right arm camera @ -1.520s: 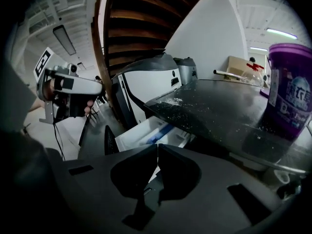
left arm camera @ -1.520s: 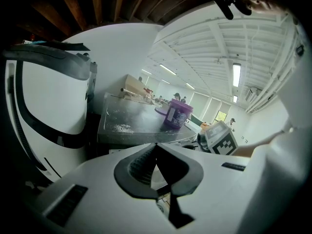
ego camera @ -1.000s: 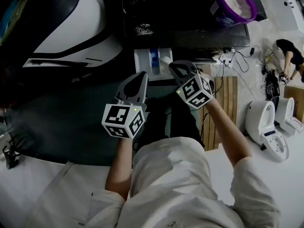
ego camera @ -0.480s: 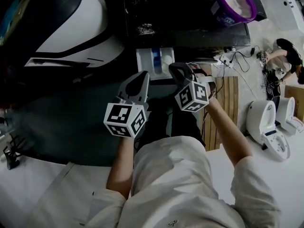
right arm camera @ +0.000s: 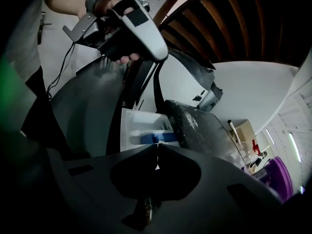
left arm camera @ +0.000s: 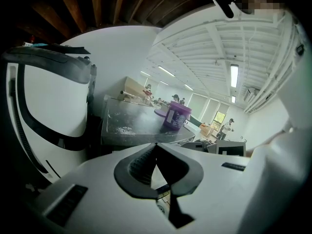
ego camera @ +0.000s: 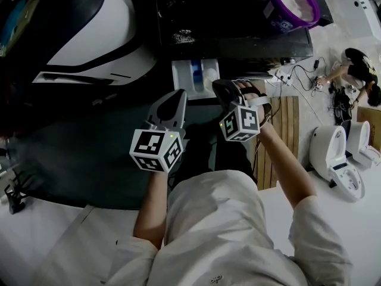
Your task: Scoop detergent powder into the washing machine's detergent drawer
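Both claws are closed and carry nothing. In the left gripper view, my left gripper (left arm camera: 156,146) has its jaws pressed together to the tips, with nothing between them. In the right gripper view, my right gripper (right arm camera: 157,150) also has its jaws meeting, with only a sliver of light showing at the tips.

In the head view the detergent drawer (ego camera: 195,76) stands pulled open at upper centre, white with a blue insert. The left gripper (ego camera: 176,95) sits just below it and the right gripper (ego camera: 221,87) is at its lower right corner; I cannot tell whether that one touches.

The purple detergent tub (ego camera: 292,5) stands open at the upper right on the dark machine top (ego camera: 238,22), well apart from both claws. Some spilled powder (ego camera: 180,37) lies above the drawer.
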Demonstrator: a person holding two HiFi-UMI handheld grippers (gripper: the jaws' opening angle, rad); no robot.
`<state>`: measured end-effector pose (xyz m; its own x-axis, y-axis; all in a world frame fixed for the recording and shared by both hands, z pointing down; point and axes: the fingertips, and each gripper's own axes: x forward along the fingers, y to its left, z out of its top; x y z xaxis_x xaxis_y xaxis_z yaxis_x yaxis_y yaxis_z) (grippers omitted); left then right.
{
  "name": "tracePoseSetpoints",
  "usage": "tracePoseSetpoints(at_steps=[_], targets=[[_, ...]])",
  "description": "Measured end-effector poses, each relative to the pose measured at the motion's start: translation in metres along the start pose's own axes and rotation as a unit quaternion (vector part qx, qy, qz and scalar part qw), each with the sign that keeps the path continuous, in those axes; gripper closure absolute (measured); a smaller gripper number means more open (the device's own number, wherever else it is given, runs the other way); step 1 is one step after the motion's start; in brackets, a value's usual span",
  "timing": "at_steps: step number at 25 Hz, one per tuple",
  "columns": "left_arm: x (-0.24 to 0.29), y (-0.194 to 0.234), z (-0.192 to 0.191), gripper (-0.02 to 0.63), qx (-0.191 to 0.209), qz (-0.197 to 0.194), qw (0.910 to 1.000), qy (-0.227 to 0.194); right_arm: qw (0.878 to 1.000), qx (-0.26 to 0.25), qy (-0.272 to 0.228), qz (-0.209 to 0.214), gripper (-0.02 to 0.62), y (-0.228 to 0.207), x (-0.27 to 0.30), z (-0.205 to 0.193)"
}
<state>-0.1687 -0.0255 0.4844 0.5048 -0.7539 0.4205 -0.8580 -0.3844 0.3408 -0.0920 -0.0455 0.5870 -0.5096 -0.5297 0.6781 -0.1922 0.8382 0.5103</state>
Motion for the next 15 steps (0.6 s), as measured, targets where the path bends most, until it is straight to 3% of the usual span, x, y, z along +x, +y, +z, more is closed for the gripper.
tracePoseSetpoints(at_steps=[11,15], targets=[[-0.008,-0.002,-0.001,0.594,0.004,-0.004,1.0,-0.004,1.0,0.004,-0.008,-0.021,0.586,-0.002,-0.008,0.007],[-0.012,-0.003,-0.001,0.594,0.007,-0.007,0.9999,-0.007,0.998,0.049,-0.017,-0.022,0.586,-0.005,-0.012,0.009]])
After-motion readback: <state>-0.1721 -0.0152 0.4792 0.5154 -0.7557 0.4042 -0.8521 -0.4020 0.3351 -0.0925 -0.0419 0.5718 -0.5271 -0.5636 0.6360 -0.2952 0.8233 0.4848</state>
